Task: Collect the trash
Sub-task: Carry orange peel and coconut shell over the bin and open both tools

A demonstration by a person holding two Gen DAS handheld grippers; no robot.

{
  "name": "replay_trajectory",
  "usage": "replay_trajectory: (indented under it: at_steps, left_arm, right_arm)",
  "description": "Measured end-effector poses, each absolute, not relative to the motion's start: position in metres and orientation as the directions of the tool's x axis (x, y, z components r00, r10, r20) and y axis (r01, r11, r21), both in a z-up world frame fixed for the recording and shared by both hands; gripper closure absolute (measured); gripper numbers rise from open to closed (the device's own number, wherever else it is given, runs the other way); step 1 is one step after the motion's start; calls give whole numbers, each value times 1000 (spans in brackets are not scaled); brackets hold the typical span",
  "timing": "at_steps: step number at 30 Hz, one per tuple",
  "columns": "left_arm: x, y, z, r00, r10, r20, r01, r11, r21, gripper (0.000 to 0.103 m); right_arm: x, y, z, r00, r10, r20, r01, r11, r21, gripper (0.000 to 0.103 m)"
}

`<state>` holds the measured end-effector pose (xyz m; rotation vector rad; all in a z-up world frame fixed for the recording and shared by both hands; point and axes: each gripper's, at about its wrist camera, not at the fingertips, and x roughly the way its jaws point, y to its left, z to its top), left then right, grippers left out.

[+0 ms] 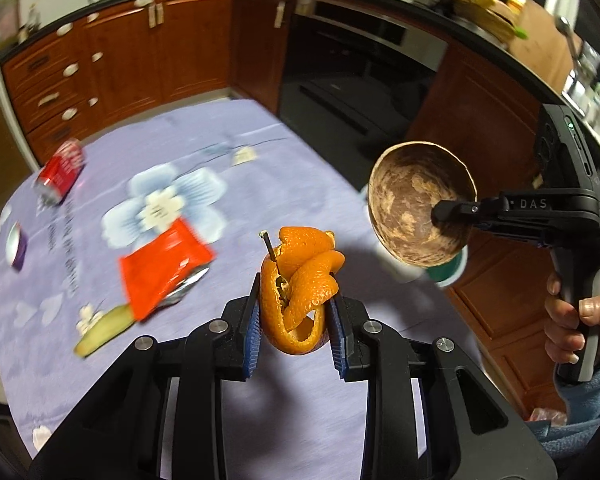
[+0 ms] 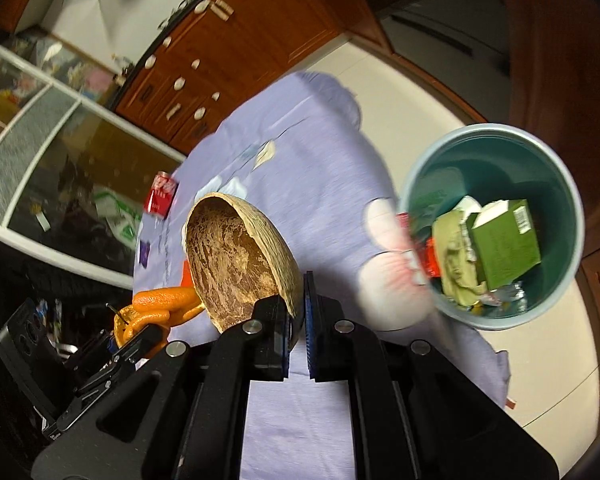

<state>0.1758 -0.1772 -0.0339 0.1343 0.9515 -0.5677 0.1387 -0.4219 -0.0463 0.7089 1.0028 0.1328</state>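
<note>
L gripper [image 1: 294,312] pinches curled, dimpled orange peel [image 1: 300,292] btwn ribbed blue pads; R gripper [image 2: 298,320], nearly closed, grips rim of rough brown coconut half-shell [image 2: 236,256] above lilac cloth [image 2: 312,152]; round teal bin [image 2: 496,148] nearby.

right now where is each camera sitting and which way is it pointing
Left wrist: sits on the left gripper, looking down over the purple tablecloth; its fingers clamp an orange peel; a hand holds the right gripper.
Right wrist: sits on the right gripper, looking down toward the teal trash bin; its fingers pinch a coconut shell.
Shared: peel, shell, cloth, red can.
</note>
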Motion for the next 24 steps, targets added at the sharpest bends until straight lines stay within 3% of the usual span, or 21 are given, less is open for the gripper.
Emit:
replay_trajectory:
  at_steps: [10, 24]
  left_arm:
    - [171, -265, -32, 396, -429, -812, 617, 779, -111, 74]
    - [177, -371, -76, 267, -410, -872, 708, 697, -111, 74]
  right_arm:
    - [101, -516, -52, 626, 348, -698, 315, 706, 635, 97]
    - [74, -585, -85, 619, 286, -731, 435, 651, 623, 97]
